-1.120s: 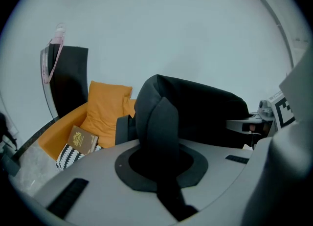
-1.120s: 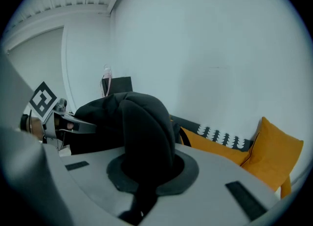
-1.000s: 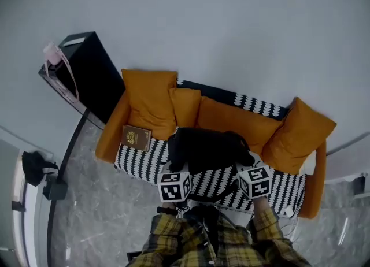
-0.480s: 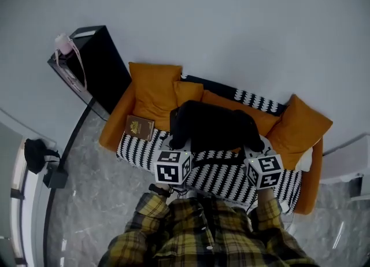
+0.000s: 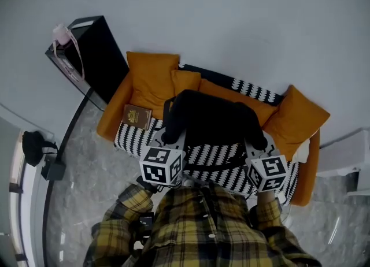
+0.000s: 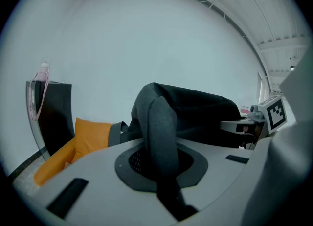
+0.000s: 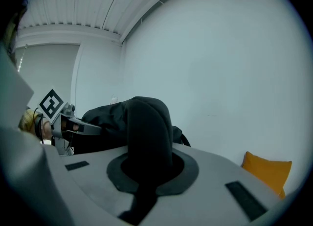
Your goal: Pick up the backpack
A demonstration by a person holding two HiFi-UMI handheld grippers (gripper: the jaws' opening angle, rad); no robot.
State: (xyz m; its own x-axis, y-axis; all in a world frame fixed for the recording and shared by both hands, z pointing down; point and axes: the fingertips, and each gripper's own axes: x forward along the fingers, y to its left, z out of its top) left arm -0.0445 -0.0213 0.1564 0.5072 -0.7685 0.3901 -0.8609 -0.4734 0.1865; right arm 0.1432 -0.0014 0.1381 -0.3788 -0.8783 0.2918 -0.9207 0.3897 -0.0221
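L claw (image 6: pixel 161 166) & R claw (image 7: pixel 146 171) both nipped shut on backpack (image 5: pixel 211 124) fabric, one per side. Backpack hangs between them above sofa (image 5: pixel 110 124) seat, looks clear of it. Pickup basically done imo; left: carry it away from sofa.

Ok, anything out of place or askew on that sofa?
Nothing spilled or damaged. The backpack hangs between the left tool and right tool, each shut on it. Only stray item: a brown book at the left end of the sofa.
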